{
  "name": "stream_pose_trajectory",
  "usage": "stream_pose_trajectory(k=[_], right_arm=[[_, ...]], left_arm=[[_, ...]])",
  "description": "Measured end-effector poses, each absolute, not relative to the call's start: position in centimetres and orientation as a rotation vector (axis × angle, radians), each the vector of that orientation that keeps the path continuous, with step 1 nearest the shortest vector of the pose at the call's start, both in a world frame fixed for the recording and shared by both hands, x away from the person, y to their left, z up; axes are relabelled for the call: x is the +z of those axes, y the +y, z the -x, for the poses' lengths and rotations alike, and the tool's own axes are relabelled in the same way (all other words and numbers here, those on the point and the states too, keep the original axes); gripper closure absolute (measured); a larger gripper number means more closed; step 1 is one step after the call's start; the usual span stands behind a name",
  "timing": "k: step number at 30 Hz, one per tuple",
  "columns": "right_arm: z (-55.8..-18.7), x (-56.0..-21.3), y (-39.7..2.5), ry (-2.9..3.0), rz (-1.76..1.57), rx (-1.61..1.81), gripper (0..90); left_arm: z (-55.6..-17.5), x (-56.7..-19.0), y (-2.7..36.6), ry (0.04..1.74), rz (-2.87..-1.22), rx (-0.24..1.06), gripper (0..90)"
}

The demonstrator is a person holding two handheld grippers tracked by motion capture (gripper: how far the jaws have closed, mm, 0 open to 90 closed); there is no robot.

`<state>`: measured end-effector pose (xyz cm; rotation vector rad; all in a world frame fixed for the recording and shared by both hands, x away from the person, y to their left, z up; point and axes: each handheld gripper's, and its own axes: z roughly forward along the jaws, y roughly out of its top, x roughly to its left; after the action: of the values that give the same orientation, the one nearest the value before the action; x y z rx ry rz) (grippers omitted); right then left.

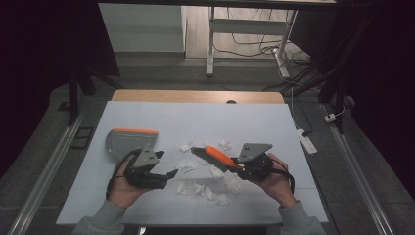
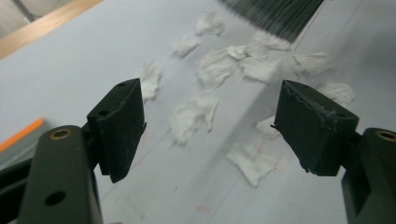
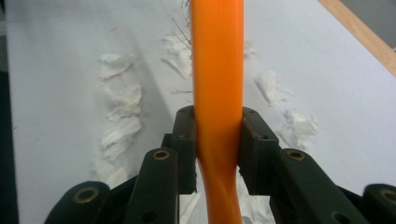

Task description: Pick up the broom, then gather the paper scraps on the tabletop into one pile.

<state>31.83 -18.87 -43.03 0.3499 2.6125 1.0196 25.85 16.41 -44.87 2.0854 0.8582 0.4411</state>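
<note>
A dim room with cables on the floor surrounds my white worktop (image 1: 147, 117), which has a bare wooden strip along its far edge. At the left, a grey dustpan (image 1: 128, 142) with an orange edge lies flat on the worktop, just beyond my left gripper (image 1: 164, 164). That gripper hangs over the sheet near the dustpan with its jaws spread wide and nothing between them; in the left gripper view, the jaws frame the paper scraps (image 2: 192, 116) lying ahead. These white, crumpled scraps are scattered across the middle of the worktop, between my two hands, some near the brush head and some closer to the near edge. Over them, dark bristles (image 2: 275, 16) show at the top of the left gripper view, touching or just above the farthest scraps; I cannot tell which. To the right, my right gripper (image 1: 241, 165) is clamped on the brush (image 1: 218, 156) by its orange handle, the jaws pressing it from both sides. The handle slants up and left from the gripper towards the scraps.
</note>
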Motion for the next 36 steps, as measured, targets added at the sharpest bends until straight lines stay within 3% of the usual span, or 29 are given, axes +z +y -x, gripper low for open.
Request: stream_pose_trajectory(k=[20,36], right_arm=[[-32.8,-43.8,-20.9,2.485,-0.570,1.042,70.6],[-33.2,-42.8,-22.8,2.409,-0.728,1.070,70.7]], left_arm=[[-24.4,-48.4,21.0,1.022,-2.049,0.531,25.1],[-24.6,-49.2,20.7,1.010,-2.076,0.513,25.1]])
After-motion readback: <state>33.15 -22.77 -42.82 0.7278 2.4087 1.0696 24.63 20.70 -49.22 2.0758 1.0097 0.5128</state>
